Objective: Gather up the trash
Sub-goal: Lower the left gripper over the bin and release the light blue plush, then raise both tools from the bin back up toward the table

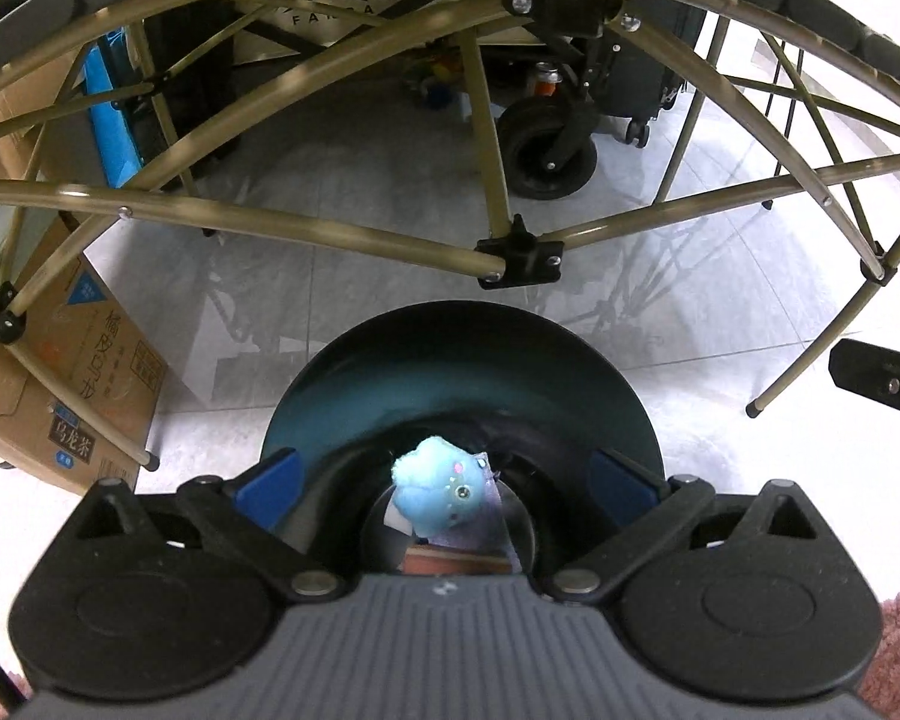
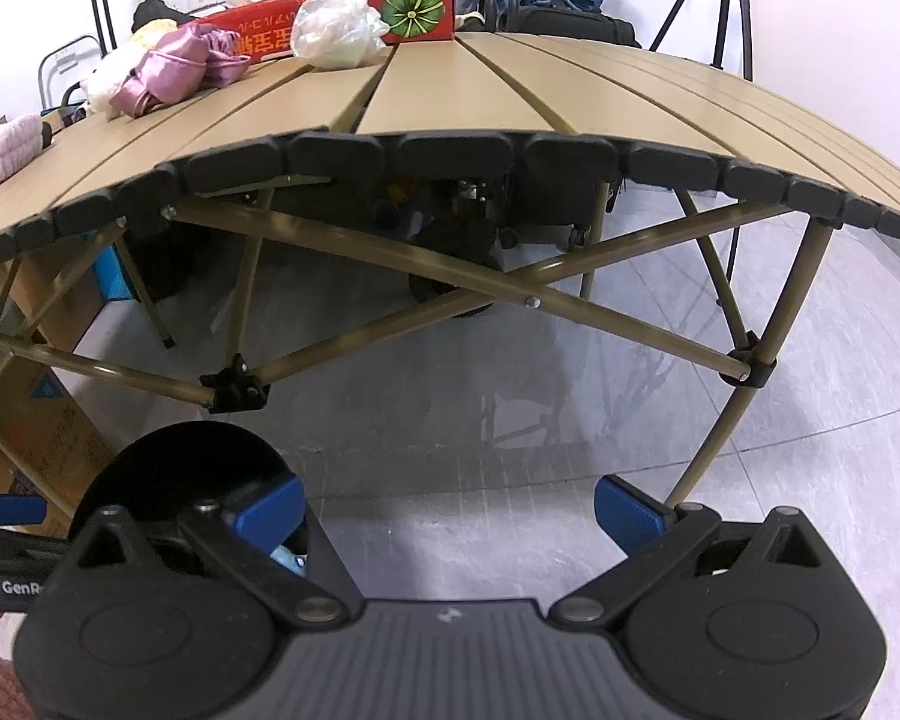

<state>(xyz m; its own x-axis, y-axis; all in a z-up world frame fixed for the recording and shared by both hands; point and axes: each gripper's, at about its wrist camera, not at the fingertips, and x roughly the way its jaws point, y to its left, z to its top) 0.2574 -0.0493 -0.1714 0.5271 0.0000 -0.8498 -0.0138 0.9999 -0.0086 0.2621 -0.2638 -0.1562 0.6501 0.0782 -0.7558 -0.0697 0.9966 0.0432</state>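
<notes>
Left hand-held gripper (image 1: 447,483) directly above dark round bin (image 1: 342,384), jaws spread wide, blue pads clear of everything. Light-blue crumpled trash piece (image 1: 435,489) down inside bin mouth, between the pads but touching neither, lying on other scraps in bin. Bin standing on grey tiled floor (image 1: 390,192), just in front of folding desk's frame (image 1: 306,234). Cardboard box (image 1: 84,396) left of bin, under desk edge.

Right hand-held gripper (image 2: 447,510) right of bin (image 2: 180,468), jaws apart, nothing between them, only floor below. Left pad (image 2: 270,510) overlapping bin rim in view; cannot tell contact. Bit of the blue piece (image 2: 288,561) visible beside that pad.

Beyond bin, on slatted desk (image 2: 462,96): white plastic bag (image 2: 336,27), red carton (image 2: 330,12) behind it, pink cloth bundle (image 2: 180,63) further left.
</notes>
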